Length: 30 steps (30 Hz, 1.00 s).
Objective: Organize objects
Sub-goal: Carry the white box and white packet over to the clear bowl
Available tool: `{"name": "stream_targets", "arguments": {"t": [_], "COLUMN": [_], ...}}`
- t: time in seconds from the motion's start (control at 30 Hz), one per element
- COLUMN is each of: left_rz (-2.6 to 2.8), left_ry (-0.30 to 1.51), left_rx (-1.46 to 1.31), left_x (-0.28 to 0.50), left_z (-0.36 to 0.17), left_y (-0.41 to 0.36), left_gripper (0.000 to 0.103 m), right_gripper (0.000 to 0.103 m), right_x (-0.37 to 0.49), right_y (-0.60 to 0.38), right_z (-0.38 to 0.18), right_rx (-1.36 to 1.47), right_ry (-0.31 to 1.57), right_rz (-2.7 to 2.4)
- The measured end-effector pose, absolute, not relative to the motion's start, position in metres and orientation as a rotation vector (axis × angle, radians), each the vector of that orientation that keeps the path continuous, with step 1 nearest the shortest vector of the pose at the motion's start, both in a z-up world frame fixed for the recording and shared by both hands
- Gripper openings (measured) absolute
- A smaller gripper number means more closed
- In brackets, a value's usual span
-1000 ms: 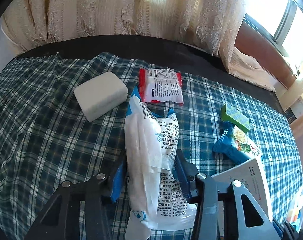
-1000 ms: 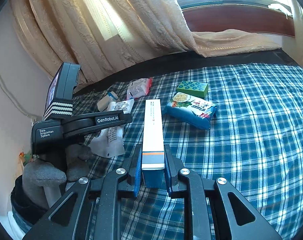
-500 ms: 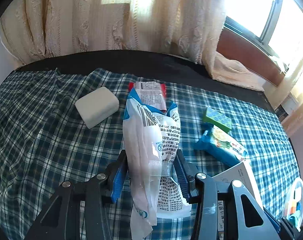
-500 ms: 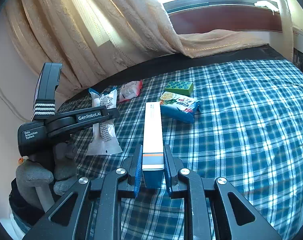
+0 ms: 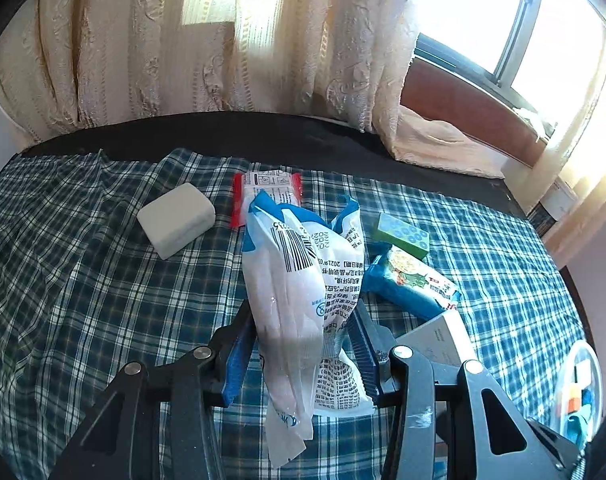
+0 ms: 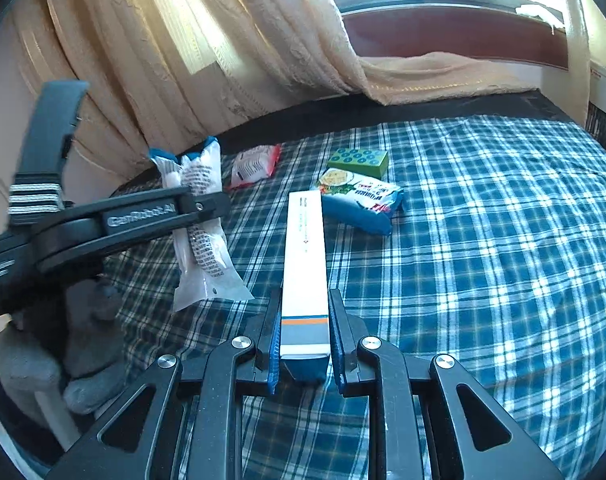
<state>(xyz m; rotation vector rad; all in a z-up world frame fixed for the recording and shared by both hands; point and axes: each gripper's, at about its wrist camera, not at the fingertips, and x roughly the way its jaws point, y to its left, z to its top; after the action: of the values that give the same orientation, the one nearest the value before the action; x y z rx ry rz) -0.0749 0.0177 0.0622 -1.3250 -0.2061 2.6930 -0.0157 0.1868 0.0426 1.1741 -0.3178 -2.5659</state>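
Note:
My left gripper (image 5: 299,332) is shut on a white and blue plastic packet (image 5: 299,280) and holds it up above the plaid cloth; it also shows in the right wrist view (image 6: 199,224). My right gripper (image 6: 305,320) is shut on a long white box (image 6: 306,256) with an orange stripe, held level above the cloth. The box's end shows in the left wrist view (image 5: 435,336).
On the blue plaid cloth (image 6: 483,240) lie a grey block (image 5: 176,219), a red and white sachet (image 5: 267,188), a green box (image 5: 403,235) and a blue snack bag (image 5: 411,280). Curtains (image 5: 223,48) hang behind. A clear bin (image 5: 579,392) sits at right.
Both grippers have lifted and pulled back from the cloth with their loads. The packet now hangs higher, and the items on the cloth look farther away.

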Motion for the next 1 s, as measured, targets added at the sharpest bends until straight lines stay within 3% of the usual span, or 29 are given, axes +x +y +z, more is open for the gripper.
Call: {"name": "stream_targets", "arguments": {"t": [0.53, 1.0], "left_rz": [2.642, 2.564], "left_ry": [-0.177, -0.086], "left_rx": [-1.248, -1.171], "left_x": [-0.059, -0.032], "left_z": [0.078, 0.096], "left_y": [0.034, 0.071], "left_gripper": [0.048, 0.048], "right_gripper": [0.020, 0.020], "right_x": [0.009, 0.081], "right_y": [0.218, 0.307], "right_z": [0.063, 0.089], "right_rx": [1.088, 0.964], "right_ry": [-0.472, -0.685], "right_rz": [-2.617, -2.827]}}
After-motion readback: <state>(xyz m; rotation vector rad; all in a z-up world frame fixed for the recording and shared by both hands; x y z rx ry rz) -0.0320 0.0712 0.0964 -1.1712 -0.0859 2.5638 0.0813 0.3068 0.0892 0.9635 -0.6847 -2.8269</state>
